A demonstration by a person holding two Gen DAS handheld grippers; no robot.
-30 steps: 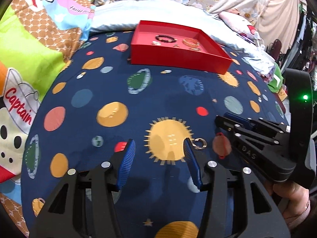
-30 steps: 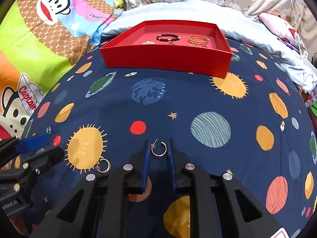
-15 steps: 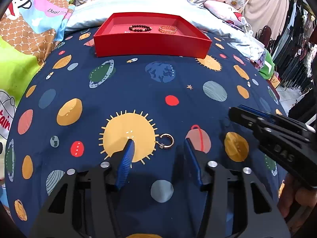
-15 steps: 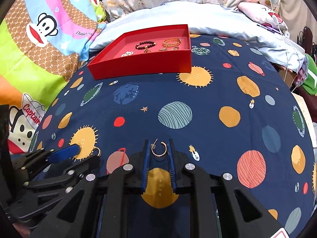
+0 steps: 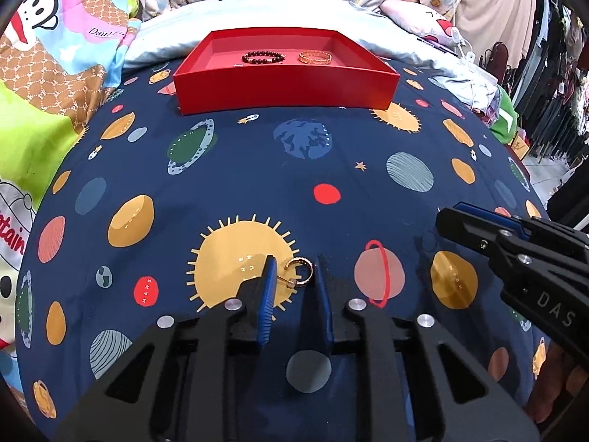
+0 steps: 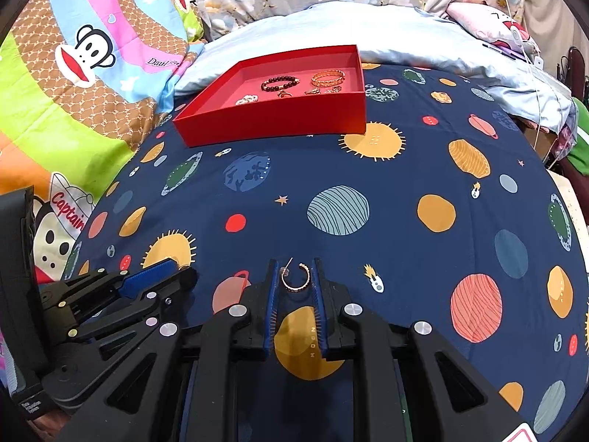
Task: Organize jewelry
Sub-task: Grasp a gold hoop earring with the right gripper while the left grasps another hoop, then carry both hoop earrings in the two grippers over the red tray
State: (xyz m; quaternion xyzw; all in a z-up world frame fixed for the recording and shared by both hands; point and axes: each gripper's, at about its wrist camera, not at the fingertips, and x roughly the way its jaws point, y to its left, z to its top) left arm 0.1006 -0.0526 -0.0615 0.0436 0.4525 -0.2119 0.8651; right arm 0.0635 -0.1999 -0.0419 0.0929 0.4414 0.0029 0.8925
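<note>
Pinching a gold hoop earring (image 6: pixel 295 279) in right gripper (image 6: pixel 294 276), jaws clamped on it, held above the planet-print bedspread (image 6: pixel 368 169). Left gripper (image 5: pixel 294 276) down at the bedspread, jaws just been closing around a second hoop earring (image 5: pixel 300 272) (hoop sits between the blue pads, contact on the right pad unclear). Red tray (image 5: pixel 287 88) farther back on the bed, holding a dark bead bracelet (image 5: pixel 263 57) and gold bangle (image 5: pixel 314 57).

Left gripper (image 5: pixel 294 270) jaws have just been closing around the gold hoop earring (image 5: pixel 301 272) on the bedspread; earlier they stand wide apart.
</note>
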